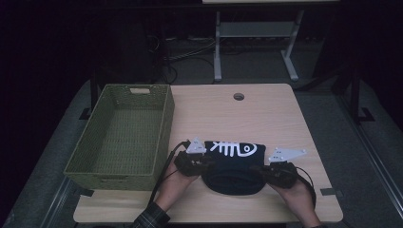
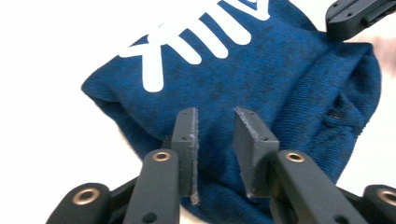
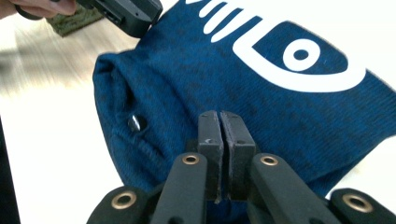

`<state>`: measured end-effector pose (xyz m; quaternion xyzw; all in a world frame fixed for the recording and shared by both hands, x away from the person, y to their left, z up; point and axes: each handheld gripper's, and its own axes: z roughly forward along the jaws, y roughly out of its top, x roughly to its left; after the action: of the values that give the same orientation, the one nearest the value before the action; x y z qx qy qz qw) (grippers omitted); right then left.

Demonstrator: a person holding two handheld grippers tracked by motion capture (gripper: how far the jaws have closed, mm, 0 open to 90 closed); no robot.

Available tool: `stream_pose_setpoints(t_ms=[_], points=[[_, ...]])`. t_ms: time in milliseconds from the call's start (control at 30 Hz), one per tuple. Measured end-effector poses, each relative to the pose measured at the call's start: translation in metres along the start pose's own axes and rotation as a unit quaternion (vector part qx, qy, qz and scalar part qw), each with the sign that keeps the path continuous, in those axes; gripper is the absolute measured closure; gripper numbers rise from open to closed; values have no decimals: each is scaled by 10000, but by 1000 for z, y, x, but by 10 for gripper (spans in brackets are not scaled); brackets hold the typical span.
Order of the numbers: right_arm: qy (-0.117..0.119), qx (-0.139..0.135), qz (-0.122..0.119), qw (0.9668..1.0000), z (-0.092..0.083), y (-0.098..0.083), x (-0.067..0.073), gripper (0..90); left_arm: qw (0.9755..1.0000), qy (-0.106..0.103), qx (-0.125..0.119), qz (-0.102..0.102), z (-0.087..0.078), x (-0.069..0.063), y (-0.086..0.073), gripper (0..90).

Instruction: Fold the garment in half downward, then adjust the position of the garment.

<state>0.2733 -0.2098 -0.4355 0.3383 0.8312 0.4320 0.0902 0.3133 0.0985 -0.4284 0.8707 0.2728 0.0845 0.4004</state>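
Likely, with the left gripper [image 2: 215, 123] parted over the sweater [image 1: 234, 164] and the right gripper [image 3: 220, 122] shut empty, the fold could slump.

Pretty dim room. Light wooden rectangular table [image 1: 266, 114] sits on grey floor [image 1: 332, 104]; right behind the table there's a white metal desk frame [image 1: 256, 35], cables beside it.

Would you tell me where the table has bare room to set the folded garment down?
Free: the far tabletop between basket and cable hole. The basket is empty. Crowded: the near edge, with blue garment, left gripper and right gripper.
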Motion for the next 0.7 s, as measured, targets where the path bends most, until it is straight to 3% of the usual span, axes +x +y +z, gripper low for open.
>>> stream_pose_setpoints(t_ms=[333, 500, 700], points=[[-129, -270, -94, 9995, 3, 27, -11, 898, 9995, 211, -53, -217, -3, 12, -1, 486], [-55, -377, -27, 9993, 15, 42, -18, 899, 9991, 239, -94, -325, -3, 15, -2, 396], [-50, -313, -52, 9995, 38, 55, -22, 899, 9988, 254, -42, -422, -1, 18, -4, 333]])
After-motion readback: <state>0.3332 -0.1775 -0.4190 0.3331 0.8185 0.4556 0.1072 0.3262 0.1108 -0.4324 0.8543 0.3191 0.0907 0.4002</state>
